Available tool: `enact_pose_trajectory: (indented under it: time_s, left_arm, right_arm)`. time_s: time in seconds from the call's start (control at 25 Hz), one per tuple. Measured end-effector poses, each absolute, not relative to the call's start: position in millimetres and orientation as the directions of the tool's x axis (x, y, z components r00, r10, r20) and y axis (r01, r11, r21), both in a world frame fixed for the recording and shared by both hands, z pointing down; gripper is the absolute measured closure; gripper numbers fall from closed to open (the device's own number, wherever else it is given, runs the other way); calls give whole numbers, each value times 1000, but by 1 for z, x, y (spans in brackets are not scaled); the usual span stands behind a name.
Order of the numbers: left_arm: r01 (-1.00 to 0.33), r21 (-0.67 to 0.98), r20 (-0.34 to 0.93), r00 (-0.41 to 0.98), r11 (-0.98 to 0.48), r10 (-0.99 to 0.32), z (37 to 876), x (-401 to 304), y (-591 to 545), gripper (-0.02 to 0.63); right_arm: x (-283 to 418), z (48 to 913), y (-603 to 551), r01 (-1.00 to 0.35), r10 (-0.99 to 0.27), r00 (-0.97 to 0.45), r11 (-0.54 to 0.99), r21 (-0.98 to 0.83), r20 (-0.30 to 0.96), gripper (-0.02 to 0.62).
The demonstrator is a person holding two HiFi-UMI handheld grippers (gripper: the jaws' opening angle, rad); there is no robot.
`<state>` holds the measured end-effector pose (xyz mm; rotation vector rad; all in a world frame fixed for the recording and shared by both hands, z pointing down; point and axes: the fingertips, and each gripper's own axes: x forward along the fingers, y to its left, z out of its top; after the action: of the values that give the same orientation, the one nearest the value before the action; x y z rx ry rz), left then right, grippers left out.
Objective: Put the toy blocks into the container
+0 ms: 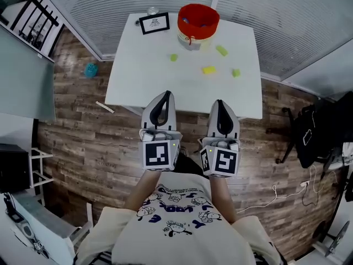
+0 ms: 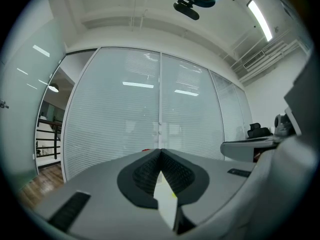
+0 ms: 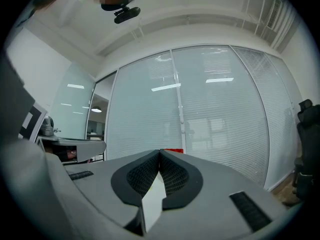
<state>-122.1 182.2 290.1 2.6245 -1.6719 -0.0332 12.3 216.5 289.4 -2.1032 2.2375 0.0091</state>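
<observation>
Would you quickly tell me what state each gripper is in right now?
Left gripper: closed, holding nothing.
Right gripper: closed, holding nothing.

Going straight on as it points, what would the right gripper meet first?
Likely the red container on the white table: the right gripper sees it just past its jaws; height unclear.

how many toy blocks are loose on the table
4. A green block sits left of the red container, a lime block right of it, a yellow block nearer the person, and a small green block beside that. Others may be hidden inside the container.
</observation>
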Motion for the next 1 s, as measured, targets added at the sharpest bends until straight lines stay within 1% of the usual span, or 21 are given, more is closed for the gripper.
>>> enact_pose_trajectory:
  time_s: [0.44,0.8,1.0]
  left_arm:
    - [-906,44,16,421,-420,-907,299,-95,157,580]
    - [-910,52,41,412,-410,-910,303,-94,142,580]
    - [-914,60,33,404,-401,-914,307,-97,129,580]
  right_arm:
    - [39,296,193,-997,-997,-61,63,-43,-46,565]
    - [44,304,177,-997,-998,-56,57,-57,-24,565]
    - [44,310,164,-997,-998,-58,58,-60,-6,565]
